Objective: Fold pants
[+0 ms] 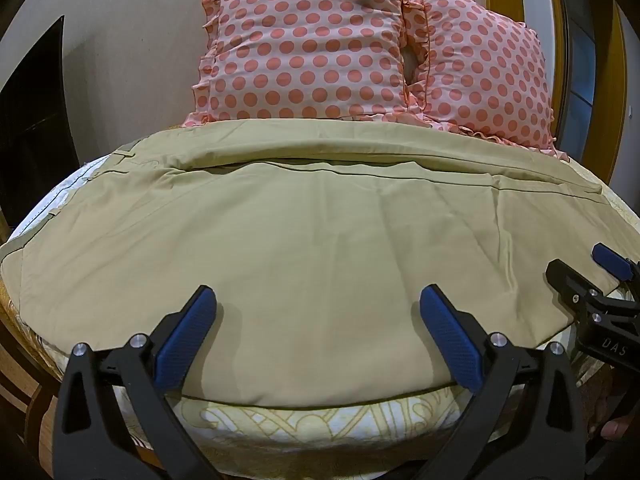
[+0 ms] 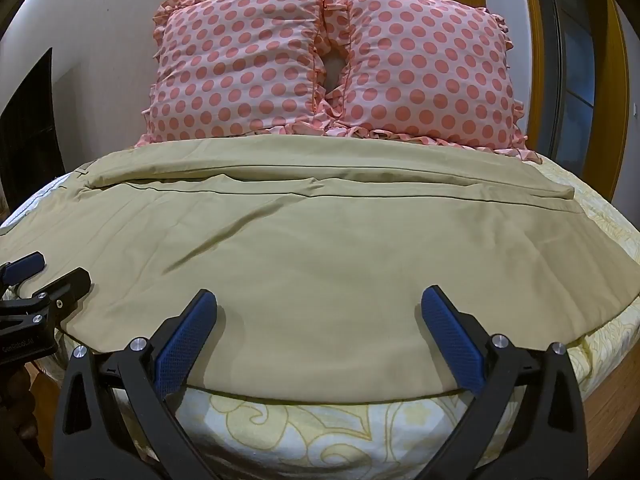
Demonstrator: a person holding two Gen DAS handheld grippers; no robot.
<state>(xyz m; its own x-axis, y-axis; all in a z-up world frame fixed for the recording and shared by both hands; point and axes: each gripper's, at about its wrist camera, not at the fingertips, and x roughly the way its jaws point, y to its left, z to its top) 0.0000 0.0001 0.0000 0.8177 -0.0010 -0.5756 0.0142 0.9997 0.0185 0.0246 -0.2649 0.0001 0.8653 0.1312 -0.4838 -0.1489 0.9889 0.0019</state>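
Hovering over the near edge of the bed [image 2: 304, 432], I held both grippers low and level with the khaki pants [image 1: 304, 248], which lay spread sideways across the patterned bedsheet [image 1: 304, 420]. The waistband [image 1: 124, 152] sat toward my left and the leg ends [image 2: 568, 196] toward my right, with one leg already lying along the far side against the other, so the cloth looked folded once lengthwise. My left gripper [image 1: 318, 320] had its fingers [image 1: 188, 340] wide apart with nothing between them, poised just above the near hem of the cloth. My right gripper [image 2: 320, 320] was the same: fingers [image 2: 452, 344] spread, empty, pointing across the fabric toward the two polka-dot pillows [image 2: 332, 68] propped against the wall [image 2: 100, 40].

I judged that I kept them side by side, close together along the near edge, because the next fold would call for two matched pinches on that edge, so the cloth could lift evenly and not twist. From the left camera I could see the right gripper at the far right, close over the cloth's corner; from the right camera the left one showed at the far left, near the waist end. A few soft creases [image 2: 224, 240] ran diagonally across the upper layer, and I thought they might bunch if I grabbed only the top ply. The pillows stood just behind the pants' far edge, leaving little room beyond.
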